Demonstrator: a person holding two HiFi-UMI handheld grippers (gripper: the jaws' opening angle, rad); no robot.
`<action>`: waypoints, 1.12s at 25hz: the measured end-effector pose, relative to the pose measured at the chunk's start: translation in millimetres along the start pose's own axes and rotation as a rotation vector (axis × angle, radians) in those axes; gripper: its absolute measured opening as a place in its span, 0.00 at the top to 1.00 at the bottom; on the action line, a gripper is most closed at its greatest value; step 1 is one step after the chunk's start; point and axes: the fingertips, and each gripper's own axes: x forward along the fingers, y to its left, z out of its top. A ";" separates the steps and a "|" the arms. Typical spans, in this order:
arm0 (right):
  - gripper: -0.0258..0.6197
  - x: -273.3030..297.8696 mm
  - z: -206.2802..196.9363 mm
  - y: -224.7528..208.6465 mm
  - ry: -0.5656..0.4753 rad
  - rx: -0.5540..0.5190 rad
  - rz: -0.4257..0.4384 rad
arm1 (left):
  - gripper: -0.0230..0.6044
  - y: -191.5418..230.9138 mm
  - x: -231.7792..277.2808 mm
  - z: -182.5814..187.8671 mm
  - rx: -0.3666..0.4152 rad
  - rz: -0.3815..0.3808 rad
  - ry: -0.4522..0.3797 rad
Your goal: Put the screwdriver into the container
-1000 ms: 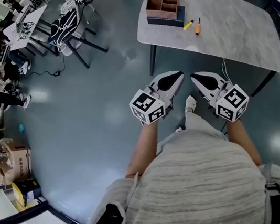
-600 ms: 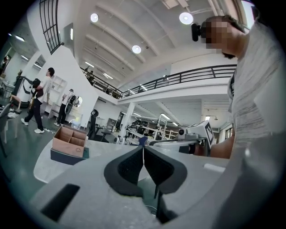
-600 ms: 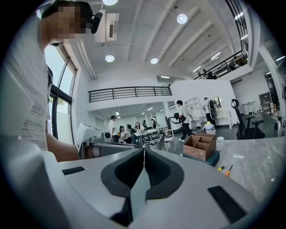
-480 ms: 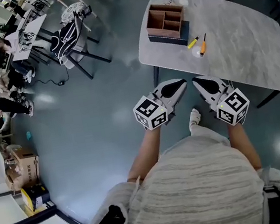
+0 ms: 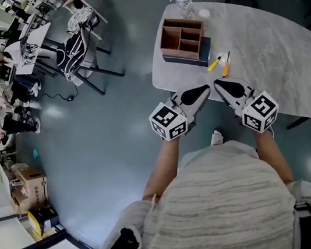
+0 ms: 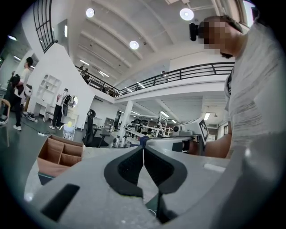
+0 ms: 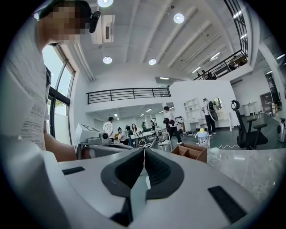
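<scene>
Orange-handled screwdriver (image 5: pixel 225 66) lies on the grey bench (image 5: pixel 272 42) just ahead of the right gripper (image 5: pixel 218 84), handle nearest; left gripper (image 5: pixel 206 89) farther; both sets of fingers clenched, empty.

We get bright, even indoor light from round ceiling lamps (image 7: pixel 178 18), pale glare patches on the glossy floor (image 5: pixel 116 139), faint shadows, our gripper views fisheye-bent with black corners, near fingers (image 6: pixel 127 169) slightly soft

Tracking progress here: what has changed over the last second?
The person stepped toward the table; the left tongs and right tongs now reach its near edge. Both stayed shut and empty. The yellow screwdriver, orange screwdriver and container lie untouched on the table.
</scene>
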 end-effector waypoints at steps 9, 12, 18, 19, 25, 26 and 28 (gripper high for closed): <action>0.94 30.5 12.6 -44.4 0.011 -0.009 -0.020 | 0.93 40.4 19.2 7.5 0.037 -0.021 0.037; 0.94 49.9 12.7 -54.7 0.013 0.003 -0.050 | 0.93 60.4 17.8 5.2 0.032 -0.052 0.054; 0.94 89.7 11.7 -84.5 0.009 0.042 -0.163 | 0.93 110.9 15.2 -1.1 0.017 -0.155 0.121; 0.94 96.2 13.0 -89.3 0.008 0.047 -0.183 | 0.93 120.6 13.5 -0.2 0.014 -0.170 0.130; 0.94 121.8 14.8 -128.9 -0.005 0.079 -0.333 | 0.93 174.9 13.6 3.8 -0.005 -0.251 0.164; 0.94 122.3 14.2 -135.6 -0.002 0.085 -0.357 | 0.93 181.3 14.5 4.7 -0.007 -0.262 0.168; 0.94 119.5 10.4 -148.9 0.011 0.094 -0.406 | 0.93 191.2 17.0 4.9 -0.020 -0.281 0.172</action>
